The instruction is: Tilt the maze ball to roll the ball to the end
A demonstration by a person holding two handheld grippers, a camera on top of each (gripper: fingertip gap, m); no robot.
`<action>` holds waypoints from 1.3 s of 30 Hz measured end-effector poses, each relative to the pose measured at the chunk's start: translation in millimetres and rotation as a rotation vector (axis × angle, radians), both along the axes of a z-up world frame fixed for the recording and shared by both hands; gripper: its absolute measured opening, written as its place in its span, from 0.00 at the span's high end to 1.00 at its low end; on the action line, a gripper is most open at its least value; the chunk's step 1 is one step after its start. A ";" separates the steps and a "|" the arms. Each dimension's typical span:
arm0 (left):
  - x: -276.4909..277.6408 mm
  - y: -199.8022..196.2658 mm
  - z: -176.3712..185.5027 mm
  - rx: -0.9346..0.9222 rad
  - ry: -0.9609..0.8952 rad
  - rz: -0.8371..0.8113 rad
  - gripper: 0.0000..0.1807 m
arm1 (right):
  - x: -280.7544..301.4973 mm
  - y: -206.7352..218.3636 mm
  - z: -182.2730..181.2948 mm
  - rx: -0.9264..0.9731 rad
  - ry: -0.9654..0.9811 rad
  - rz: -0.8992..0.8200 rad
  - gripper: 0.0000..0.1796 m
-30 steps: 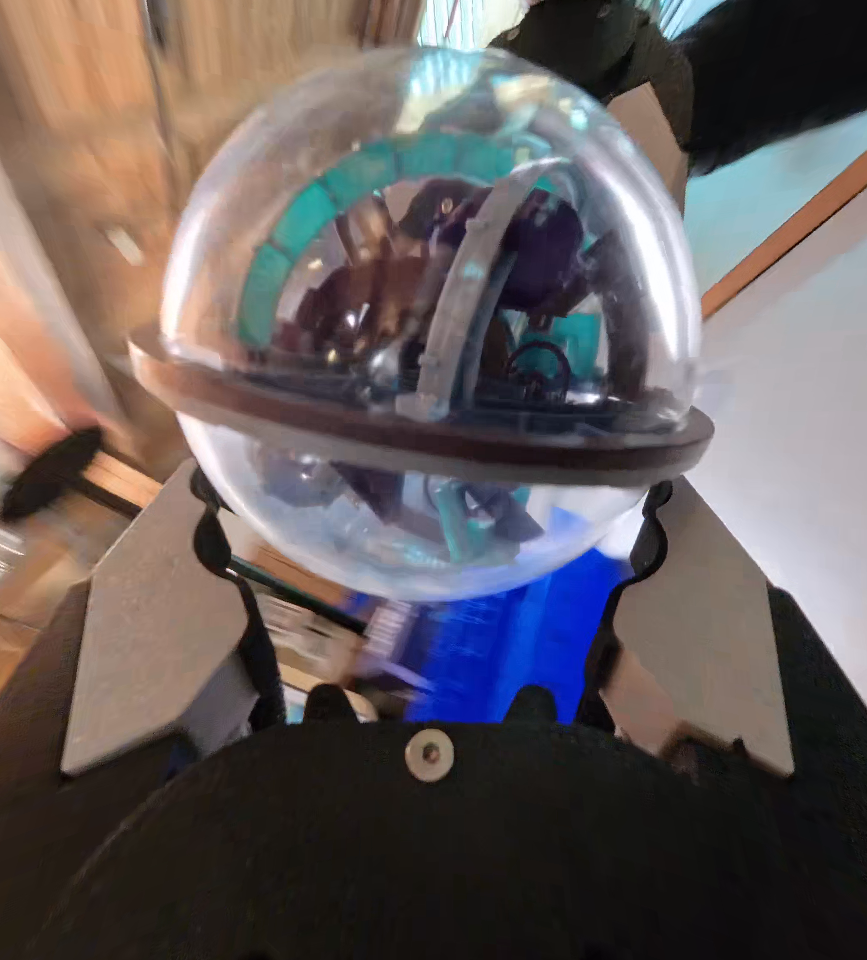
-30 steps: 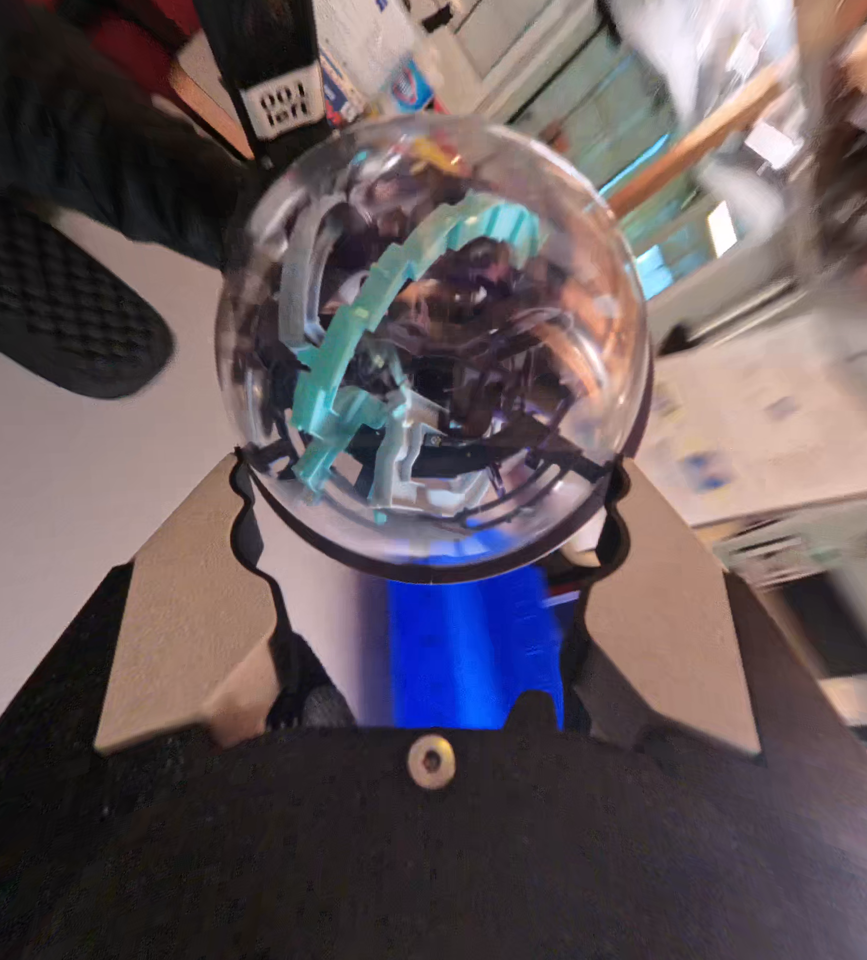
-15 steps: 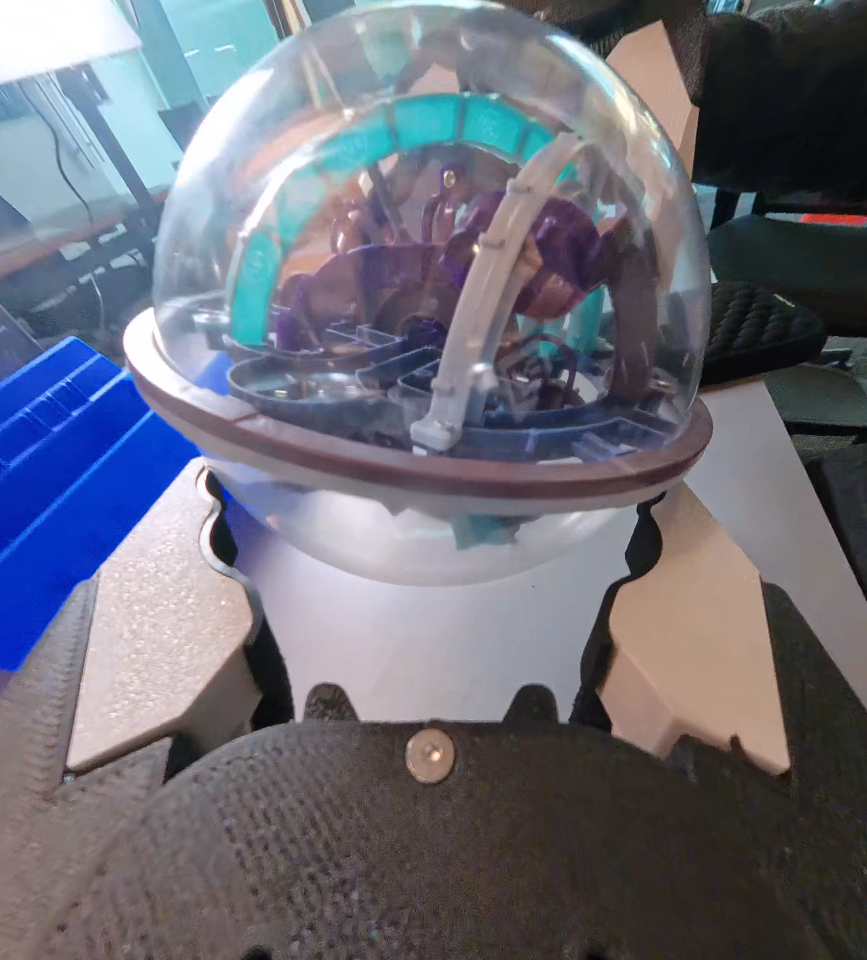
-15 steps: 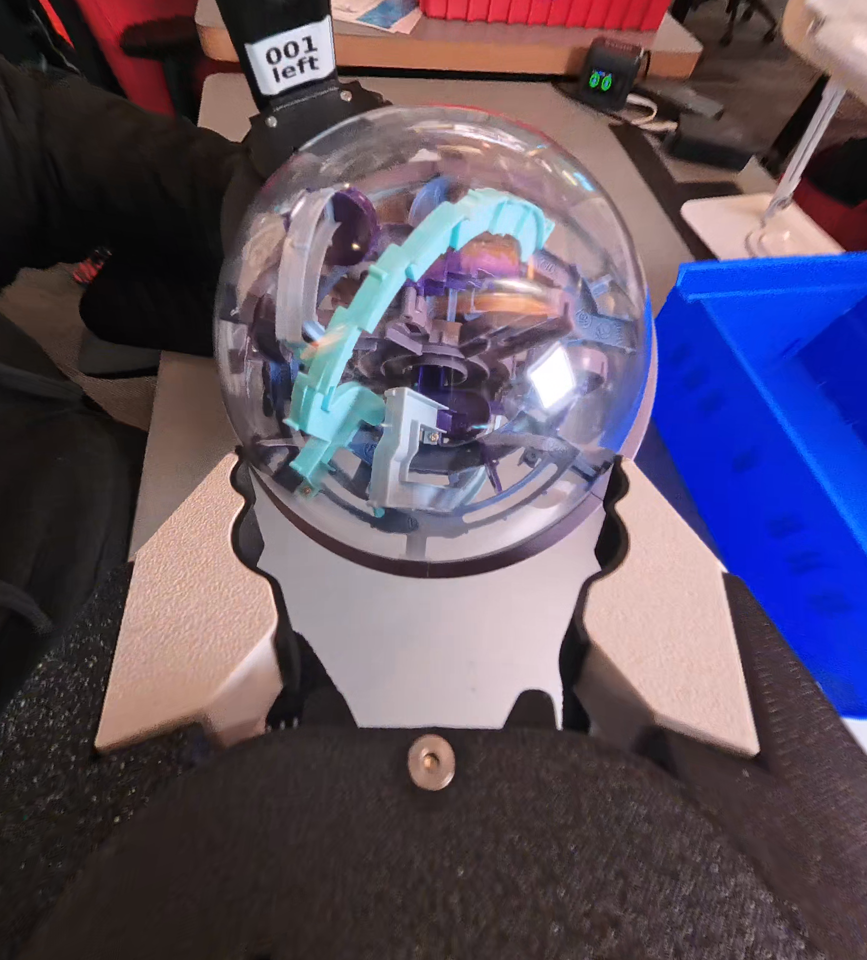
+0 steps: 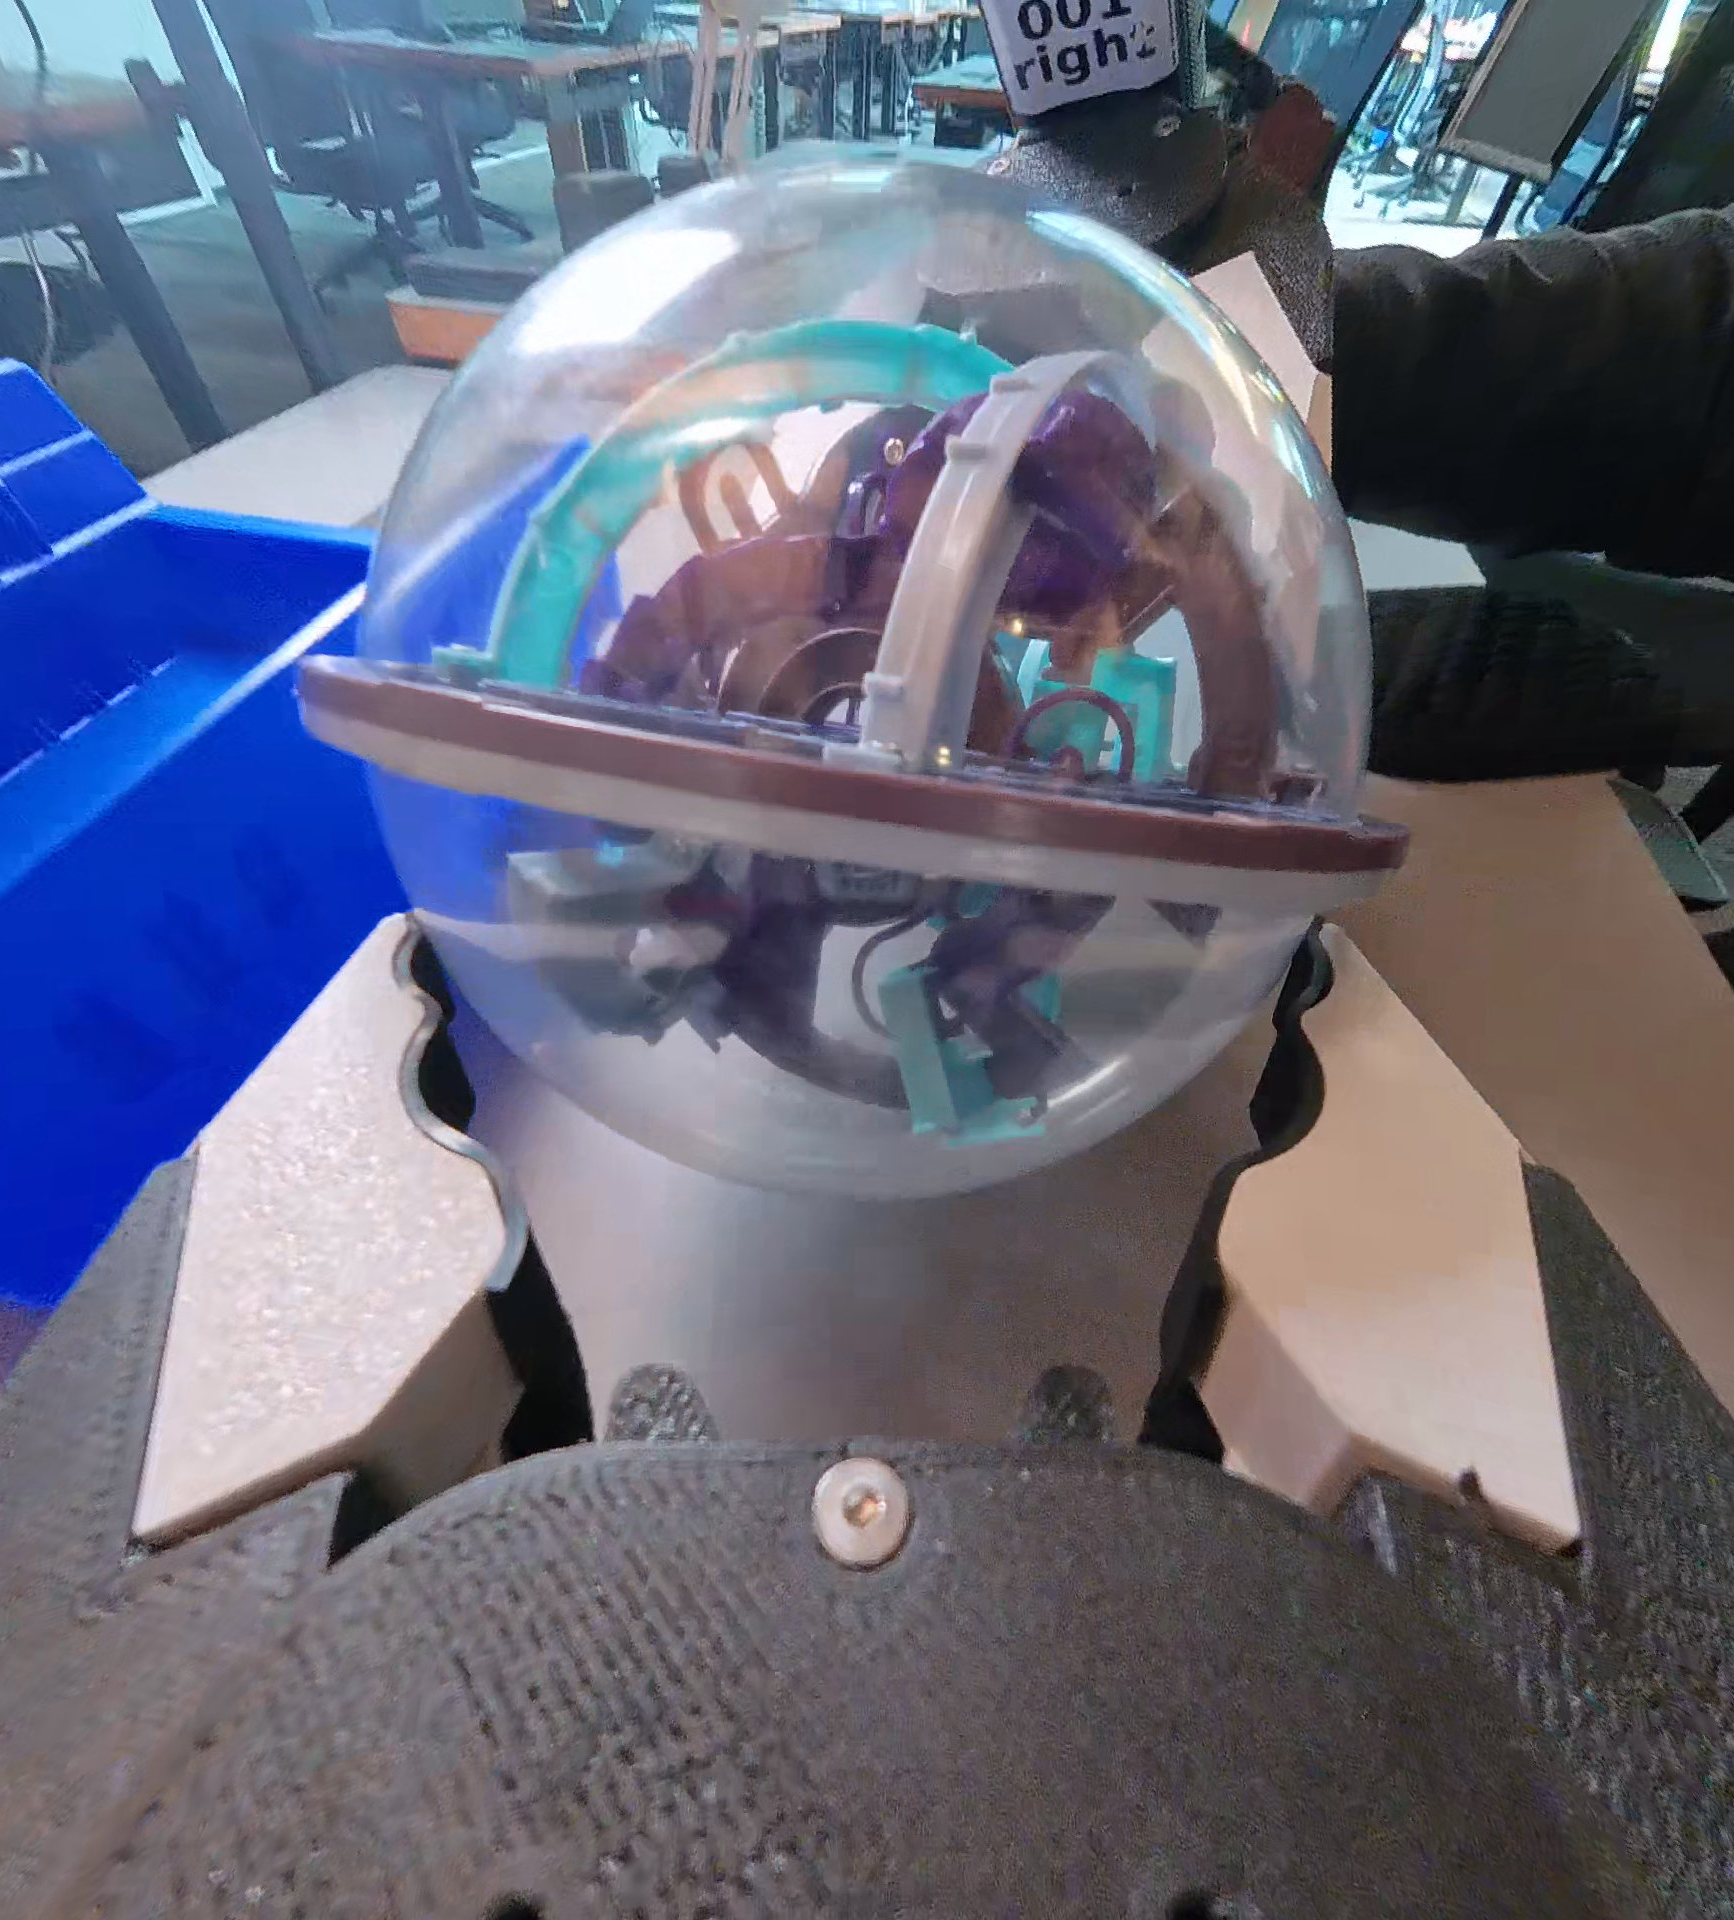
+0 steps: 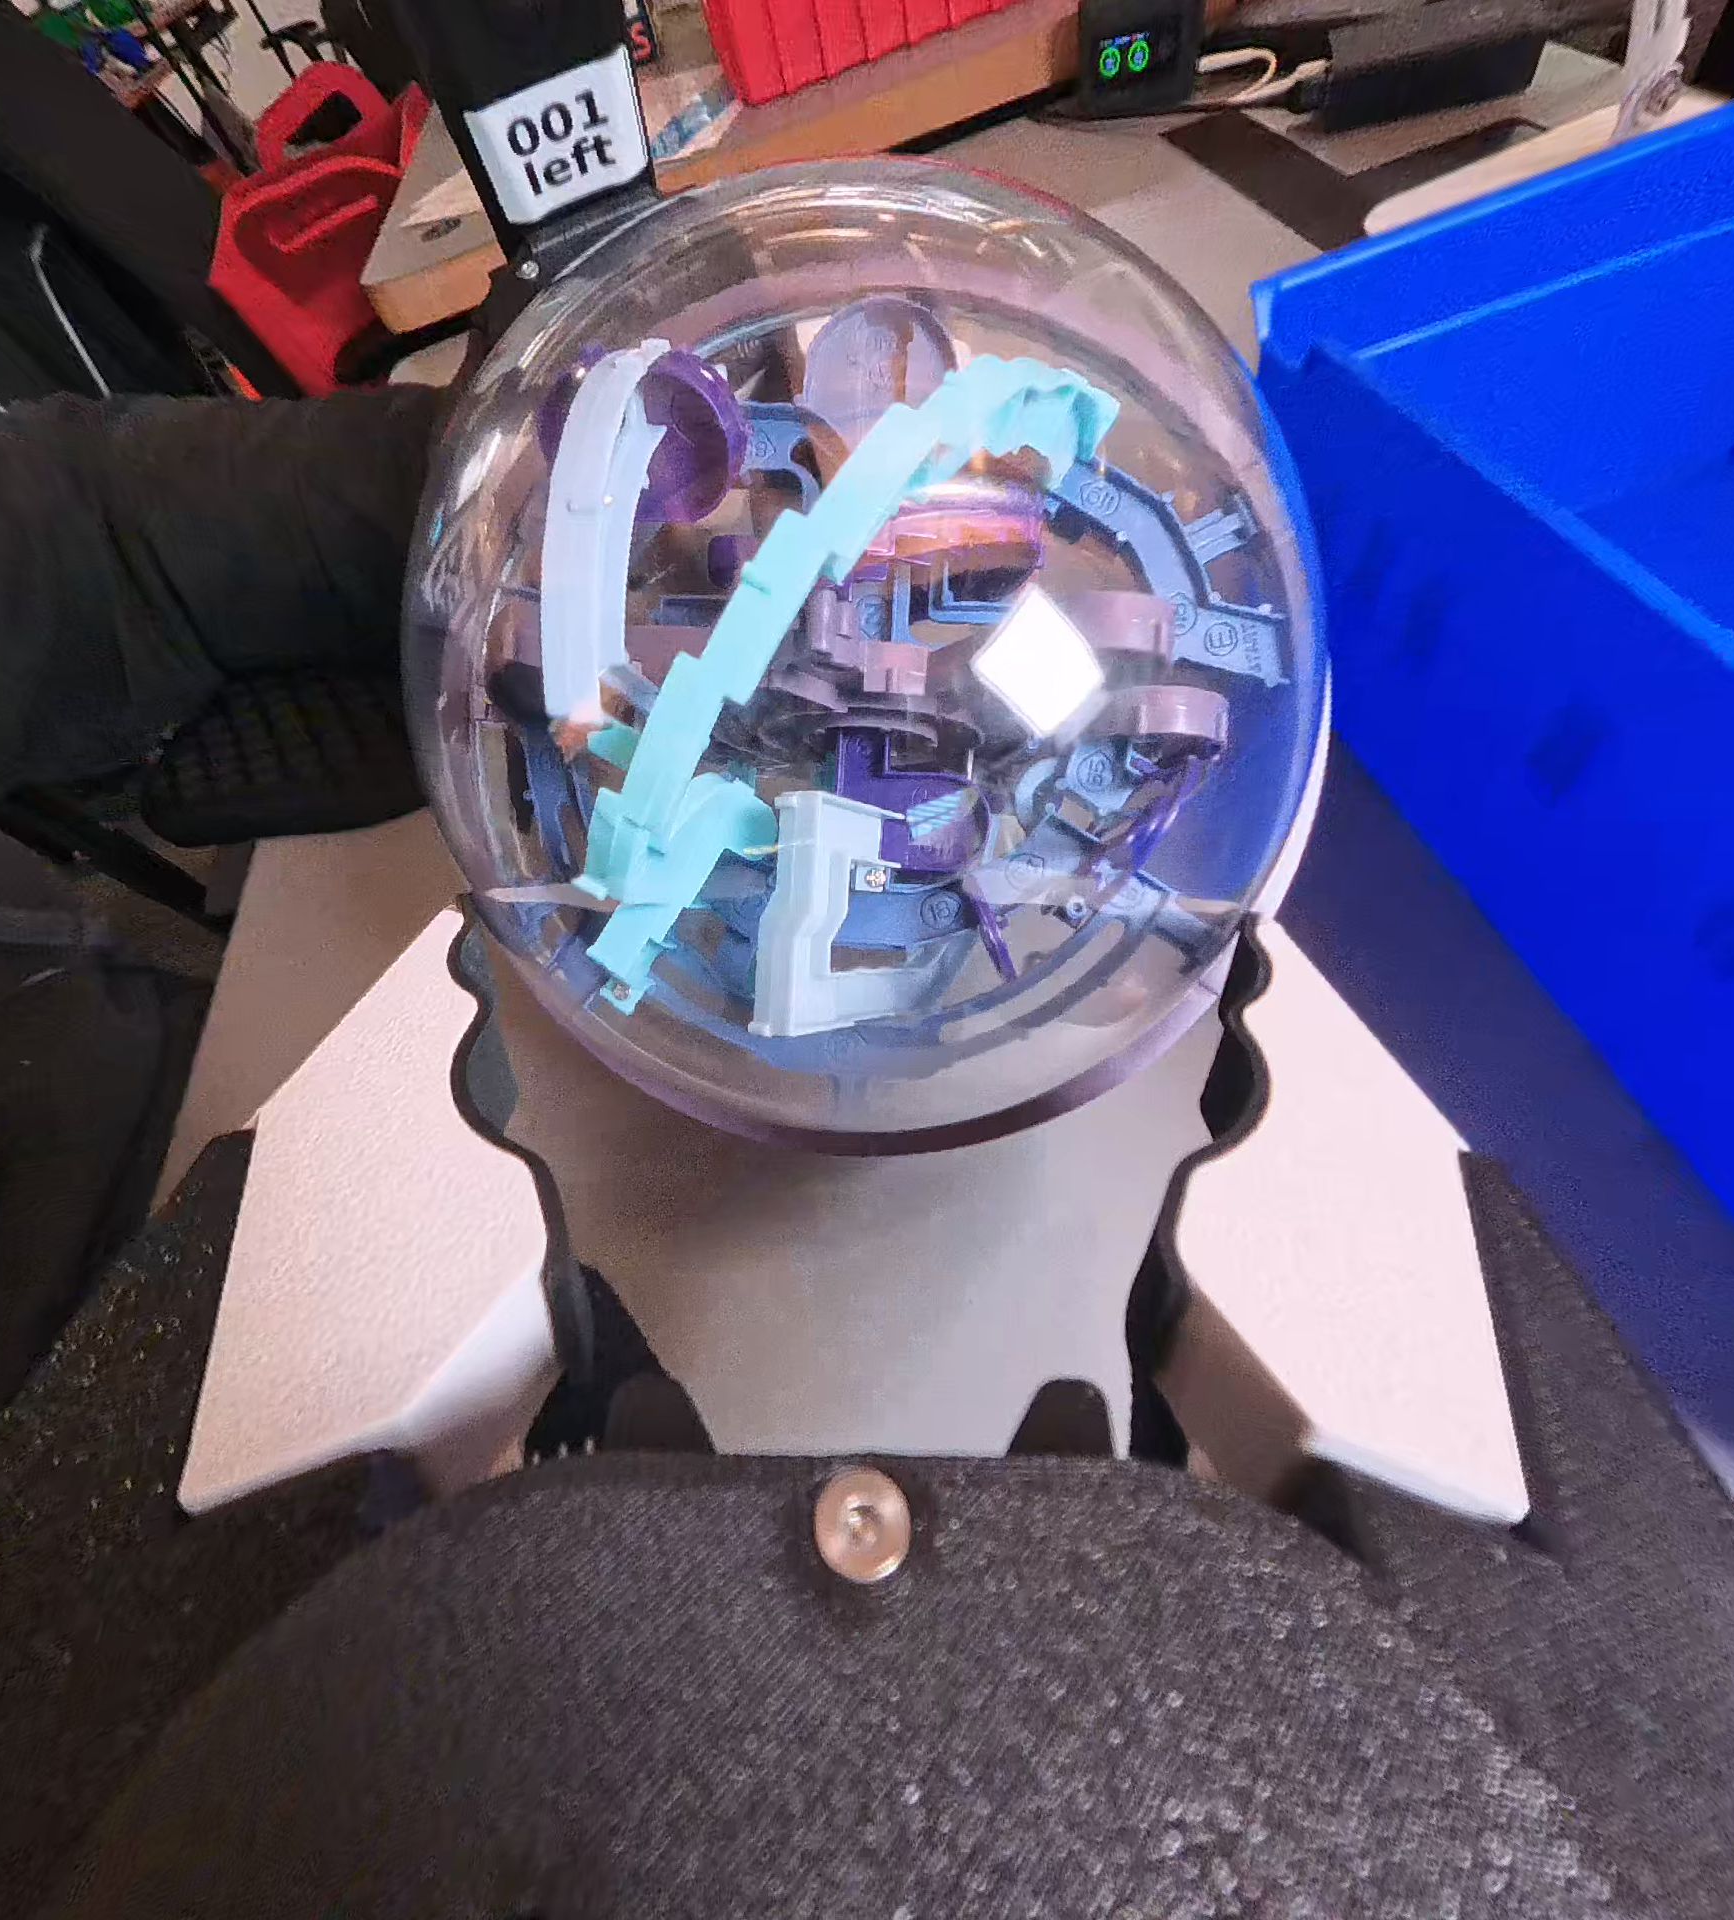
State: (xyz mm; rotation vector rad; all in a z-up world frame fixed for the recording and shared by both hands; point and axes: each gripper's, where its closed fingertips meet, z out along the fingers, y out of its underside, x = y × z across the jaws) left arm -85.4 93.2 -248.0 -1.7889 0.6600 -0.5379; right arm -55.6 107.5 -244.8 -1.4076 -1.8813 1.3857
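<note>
A: Maze ball (image 5: 847,665) — what's around it?
B: A blue bin (image 5: 104,748) just beside it on the pale table (image 5: 1528,997); a dark sleeve (image 5: 1569,395) behind.
A: Any writing?
B: Each gripper carries a white label; small numbers mark the tracks.
A: The grip?
B: The left gripper (image 5: 858,987) and right gripper (image 6: 858,971) clamp the sphere from opposite sides, above the table.

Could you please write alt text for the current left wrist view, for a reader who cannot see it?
A clear maze ball with a brown band round its middle and teal, grey and purple tracks inside is gripped by the left gripper above a pale table. A blue bin stands at left; the right gripper holds the far side.
</note>
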 end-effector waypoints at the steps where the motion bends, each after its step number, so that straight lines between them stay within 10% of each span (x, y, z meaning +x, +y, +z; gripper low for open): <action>1: 0.0 -0.9 -4.8 0.001 0.010 -0.003 0.15 | 0.0 -0.7 -4.2 0.006 0.006 -0.002 0.25; 13: -2.9 -2.0 -36.3 0.030 0.158 0.002 0.15 | -2.0 -0.6 -21.7 0.171 0.065 -0.027 0.24; 21: -11.7 16.5 9.7 0.119 0.153 0.019 0.16 | -12.9 15.4 21.0 0.218 0.116 -0.041 0.23; 25: 19.9 -25.1 -22.0 -0.022 0.080 -0.004 0.16 | 24.5 -34.4 -5.0 0.113 -0.010 -0.028 0.24; 30: 29.5 -47.1 86.0 0.231 0.041 0.013 0.16 | 19.5 -46.5 68.7 0.125 0.113 -0.033 0.21; 33: 32.5 -45.8 21.0 0.116 -0.007 -0.001 0.16 | 28.3 -50.2 0.2 0.079 -0.027 -0.012 0.22; 39: 23.8 -38.6 14.2 0.065 -0.061 0.010 0.16 | 17.5 -42.1 4.9 0.030 -0.030 -0.028 0.22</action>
